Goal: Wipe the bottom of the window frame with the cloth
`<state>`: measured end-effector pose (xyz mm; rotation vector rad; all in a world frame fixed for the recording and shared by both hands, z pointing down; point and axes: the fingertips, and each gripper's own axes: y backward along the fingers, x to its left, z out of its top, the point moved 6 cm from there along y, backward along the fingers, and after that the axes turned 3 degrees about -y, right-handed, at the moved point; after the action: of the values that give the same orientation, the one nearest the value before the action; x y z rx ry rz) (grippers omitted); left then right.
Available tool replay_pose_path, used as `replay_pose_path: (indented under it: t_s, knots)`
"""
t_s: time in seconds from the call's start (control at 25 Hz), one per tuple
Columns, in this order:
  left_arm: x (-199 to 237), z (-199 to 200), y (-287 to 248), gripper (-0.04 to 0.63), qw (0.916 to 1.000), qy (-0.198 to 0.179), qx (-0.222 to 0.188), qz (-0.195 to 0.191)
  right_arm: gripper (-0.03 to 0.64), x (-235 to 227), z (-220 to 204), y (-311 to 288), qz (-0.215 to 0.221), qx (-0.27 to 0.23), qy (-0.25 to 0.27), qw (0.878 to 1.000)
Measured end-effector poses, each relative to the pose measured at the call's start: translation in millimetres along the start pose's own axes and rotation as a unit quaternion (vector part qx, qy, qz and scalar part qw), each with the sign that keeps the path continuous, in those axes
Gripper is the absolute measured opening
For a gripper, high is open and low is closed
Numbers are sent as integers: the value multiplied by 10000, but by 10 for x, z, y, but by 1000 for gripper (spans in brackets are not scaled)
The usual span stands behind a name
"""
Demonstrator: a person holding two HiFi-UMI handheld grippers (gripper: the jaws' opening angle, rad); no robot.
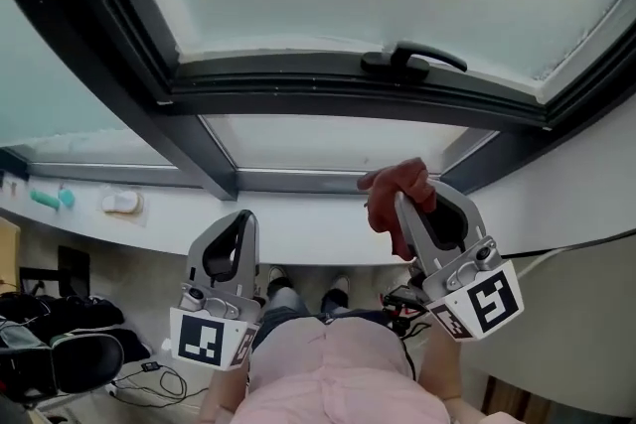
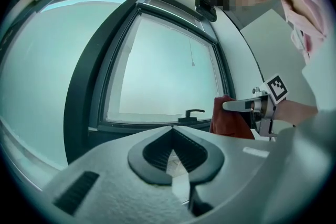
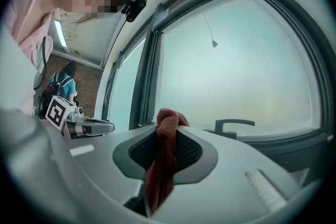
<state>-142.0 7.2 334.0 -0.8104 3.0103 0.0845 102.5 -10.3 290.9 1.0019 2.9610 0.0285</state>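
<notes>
A dark red cloth (image 1: 397, 182) is bunched between the jaws of my right gripper (image 1: 402, 201), which is shut on it just in front of the white sill. In the right gripper view the cloth (image 3: 165, 160) hangs down through the shut gripper (image 3: 167, 126). The dark lower rail of the window frame (image 1: 348, 99) runs across above both grippers, with its black handle (image 1: 412, 62) on it. My left gripper (image 1: 242, 217) is held lower left of the cloth, shut with nothing in it (image 2: 172, 128). In the left gripper view the cloth (image 2: 228, 120) shows at the right.
The white sill (image 1: 298, 223) runs under the frame. A teal object (image 1: 50, 199) and a small white object (image 1: 121, 203) lie on it at far left. A dark chair and cables (image 1: 60, 353) are on the floor at lower left.
</notes>
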Motion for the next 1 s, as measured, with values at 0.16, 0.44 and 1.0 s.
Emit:
replay_pose_path:
  t_s: [0.16, 0.44, 1.0]
  knots:
    - [494, 99, 125, 0, 10000, -73, -24, 33, 67, 375, 187, -420, 13, -142, 205, 9997]
    - [1314, 150, 309, 0, 9997, -155, -138, 112, 67, 958, 239, -1146, 159, -260, 282, 9991]
    - [1799, 145, 547, 0, 9988, 216, -415, 145, 67, 1147, 311, -2602, 96, -85, 456, 9989]
